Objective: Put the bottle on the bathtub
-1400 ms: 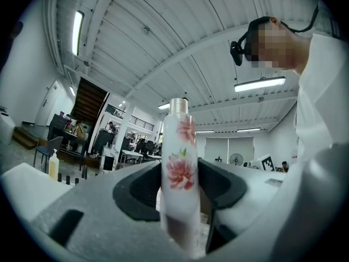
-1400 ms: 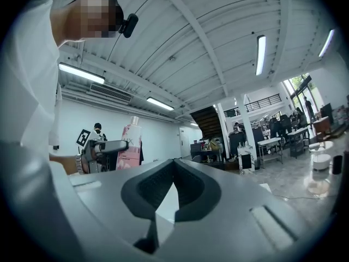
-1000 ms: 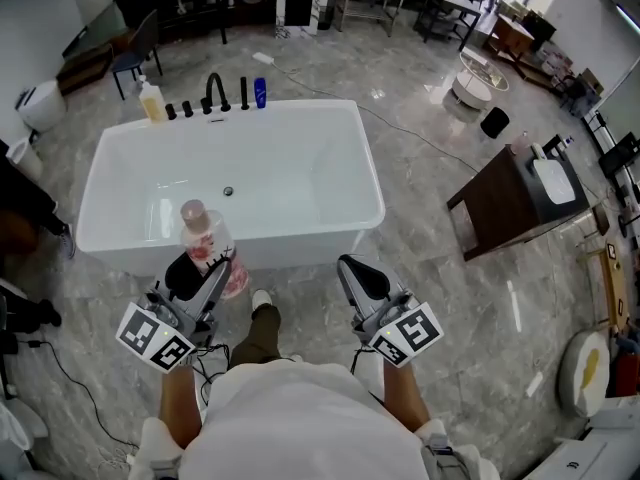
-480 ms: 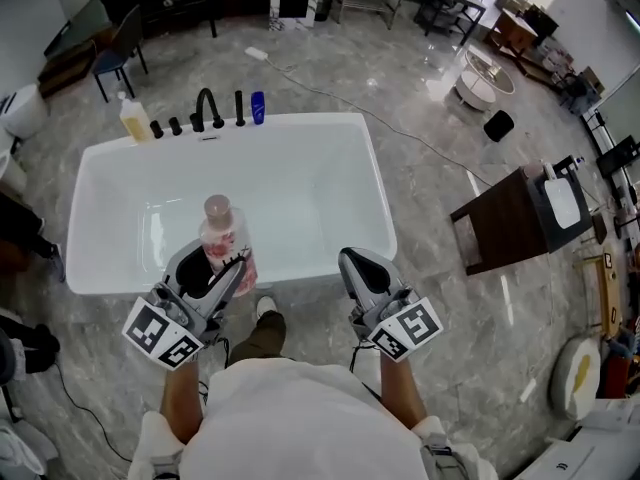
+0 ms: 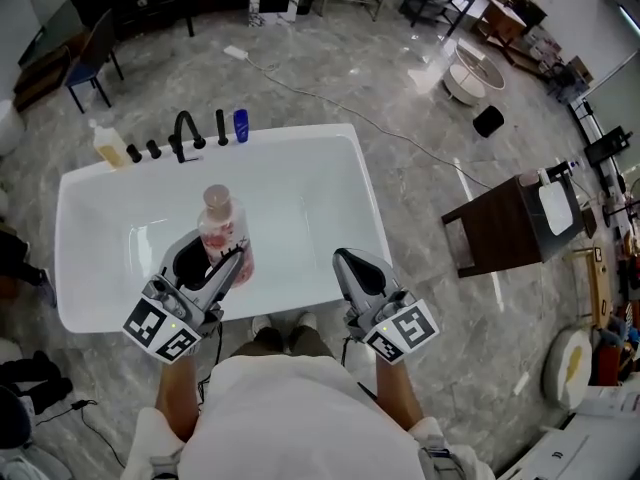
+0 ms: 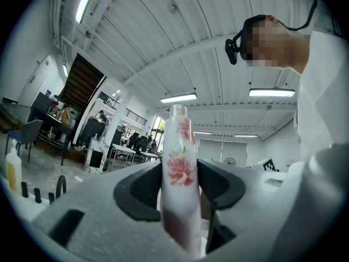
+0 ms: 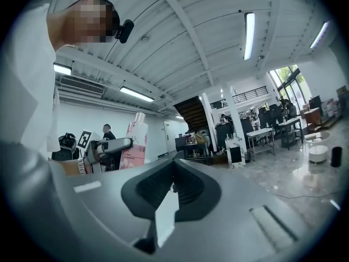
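Observation:
A clear bottle with a pink flower print (image 5: 222,236) stands upright between the jaws of my left gripper (image 5: 212,266), which is shut on it above the near part of the white bathtub (image 5: 330,148). In the left gripper view the bottle (image 6: 180,173) fills the gap between the two dark pads. My right gripper (image 5: 358,274) hovers at the tub's near right corner, jaws pressed together with nothing in them. From the right gripper view (image 7: 173,189) the bottle (image 7: 134,144) shows off to the left.
On the tub's far rim stand a yellow bottle (image 5: 106,144), a black faucet (image 5: 185,131) with knobs, and a small blue bottle (image 5: 240,125). A dark wooden stand (image 5: 500,226) sits on the marble floor to the right. A cable (image 5: 330,98) runs across the floor behind the tub.
The person has stepped up to the tub, so it now lies close below. My left gripper with the bottle has moved from in front of the tub's near rim to over its basin.

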`<action>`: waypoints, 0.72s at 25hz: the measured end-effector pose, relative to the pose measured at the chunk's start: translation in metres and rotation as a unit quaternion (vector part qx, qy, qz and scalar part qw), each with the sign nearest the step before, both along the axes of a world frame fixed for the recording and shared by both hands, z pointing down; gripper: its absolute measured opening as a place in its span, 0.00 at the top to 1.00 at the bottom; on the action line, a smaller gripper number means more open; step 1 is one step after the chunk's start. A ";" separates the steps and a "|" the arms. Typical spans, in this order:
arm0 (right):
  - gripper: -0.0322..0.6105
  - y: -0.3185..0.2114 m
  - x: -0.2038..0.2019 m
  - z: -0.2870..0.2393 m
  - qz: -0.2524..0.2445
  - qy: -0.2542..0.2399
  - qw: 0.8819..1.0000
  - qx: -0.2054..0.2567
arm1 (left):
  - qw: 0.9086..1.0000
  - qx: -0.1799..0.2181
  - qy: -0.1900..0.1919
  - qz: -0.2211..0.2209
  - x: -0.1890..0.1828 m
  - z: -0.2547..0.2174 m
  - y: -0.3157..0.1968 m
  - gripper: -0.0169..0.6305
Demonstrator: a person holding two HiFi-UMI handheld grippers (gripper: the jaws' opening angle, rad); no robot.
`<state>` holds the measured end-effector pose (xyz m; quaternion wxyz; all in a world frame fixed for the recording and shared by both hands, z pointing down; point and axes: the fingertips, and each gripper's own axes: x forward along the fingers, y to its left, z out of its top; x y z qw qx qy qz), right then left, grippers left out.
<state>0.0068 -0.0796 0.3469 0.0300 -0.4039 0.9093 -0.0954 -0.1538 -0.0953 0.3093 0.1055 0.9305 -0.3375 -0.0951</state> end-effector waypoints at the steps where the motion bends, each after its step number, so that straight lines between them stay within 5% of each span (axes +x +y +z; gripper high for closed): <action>1: 0.94 -0.007 0.003 0.001 -0.001 0.000 1.000 0.000 | 1.000 -0.001 0.000 -0.003 0.003 0.002 -0.008 0.65; 18: 0.94 -0.111 0.071 0.051 -0.047 -0.022 0.997 -0.048 | 0.996 -0.020 -0.036 -0.077 0.076 0.072 -0.152 0.66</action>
